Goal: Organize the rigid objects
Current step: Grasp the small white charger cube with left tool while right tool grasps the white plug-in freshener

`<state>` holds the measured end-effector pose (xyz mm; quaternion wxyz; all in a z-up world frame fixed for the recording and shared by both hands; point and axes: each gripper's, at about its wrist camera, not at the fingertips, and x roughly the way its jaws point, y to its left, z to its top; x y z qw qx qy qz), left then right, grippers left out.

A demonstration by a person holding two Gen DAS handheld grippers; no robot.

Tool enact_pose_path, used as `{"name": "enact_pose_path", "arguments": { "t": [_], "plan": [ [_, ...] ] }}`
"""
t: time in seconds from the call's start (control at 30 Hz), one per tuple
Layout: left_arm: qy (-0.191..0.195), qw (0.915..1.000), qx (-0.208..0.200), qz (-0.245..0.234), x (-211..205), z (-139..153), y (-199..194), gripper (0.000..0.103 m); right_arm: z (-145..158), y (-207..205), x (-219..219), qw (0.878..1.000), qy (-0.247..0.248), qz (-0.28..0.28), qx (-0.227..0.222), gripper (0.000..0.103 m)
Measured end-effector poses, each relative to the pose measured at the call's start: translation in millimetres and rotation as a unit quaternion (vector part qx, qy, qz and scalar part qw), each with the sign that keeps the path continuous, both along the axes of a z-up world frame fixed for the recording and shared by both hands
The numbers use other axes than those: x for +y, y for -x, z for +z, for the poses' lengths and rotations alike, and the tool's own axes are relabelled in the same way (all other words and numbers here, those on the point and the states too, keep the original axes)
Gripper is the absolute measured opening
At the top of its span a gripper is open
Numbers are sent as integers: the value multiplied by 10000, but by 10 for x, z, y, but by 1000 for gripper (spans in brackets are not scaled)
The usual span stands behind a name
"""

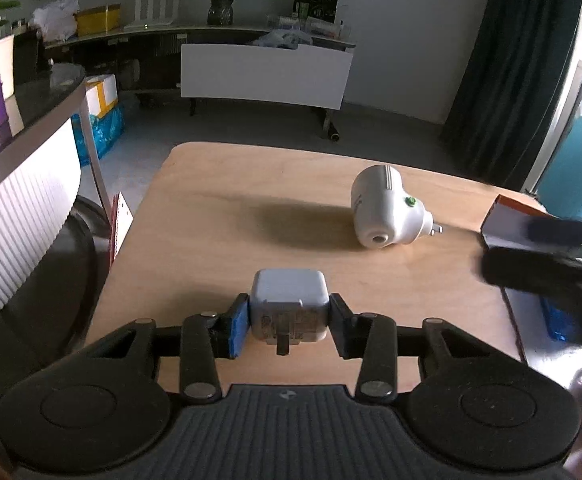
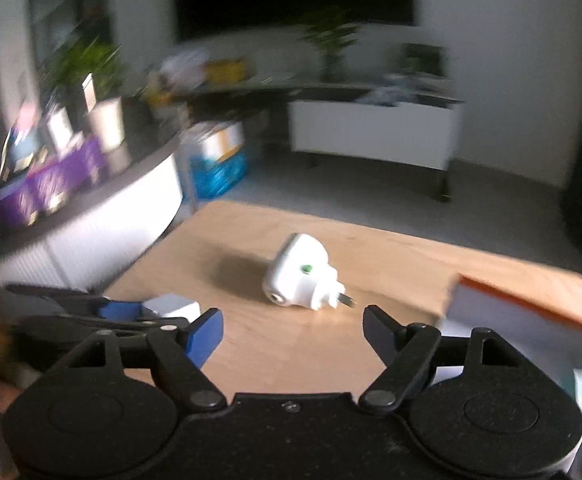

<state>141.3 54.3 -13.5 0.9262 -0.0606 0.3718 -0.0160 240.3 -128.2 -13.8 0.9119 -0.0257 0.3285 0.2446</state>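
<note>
My left gripper [image 1: 289,314] is shut on a small white square charger [image 1: 289,300] and holds it just above the wooden table [image 1: 219,248]. The charger also shows in the right wrist view [image 2: 171,306], between the left gripper's fingers. A white rounded plug adapter [image 1: 387,212] with a green button lies on its side mid-table; it also shows in the right wrist view [image 2: 301,278]. My right gripper [image 2: 293,330] is open and empty, just short of the adapter. It appears blurred at the right edge of the left wrist view [image 1: 547,256].
An open box [image 2: 523,320] with an orange rim sits at the table's right side, also in the left wrist view [image 1: 507,220]. A curved dark counter [image 1: 31,120] with a purple box stands left of the table. A white cabinet [image 1: 263,76] stands beyond.
</note>
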Motion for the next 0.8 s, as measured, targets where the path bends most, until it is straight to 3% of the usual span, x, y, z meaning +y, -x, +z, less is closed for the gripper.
{"name": "enact_pose_path", "arguments": {
  "t": [0.2, 0.43, 0.53, 0.8],
  "plan": [
    [164, 9998, -100, -25, 56, -4, 53, 42, -260, -530, 282, 9963, 749, 421, -48, 91],
    [325, 9992, -215, 33, 113, -25, -37, 42, -510, -893, 430, 9945, 800, 619, 262, 91],
    [356, 9990, -242, 86, 137, -37, -53, 42, -567, -858, 456, 9953, 670, 617, 327, 80],
    [411, 9987, -265, 168, 164, 19, -2, 42, -354, -404, 265, 9989, 117, 21, 455, 79]
  ]
}}
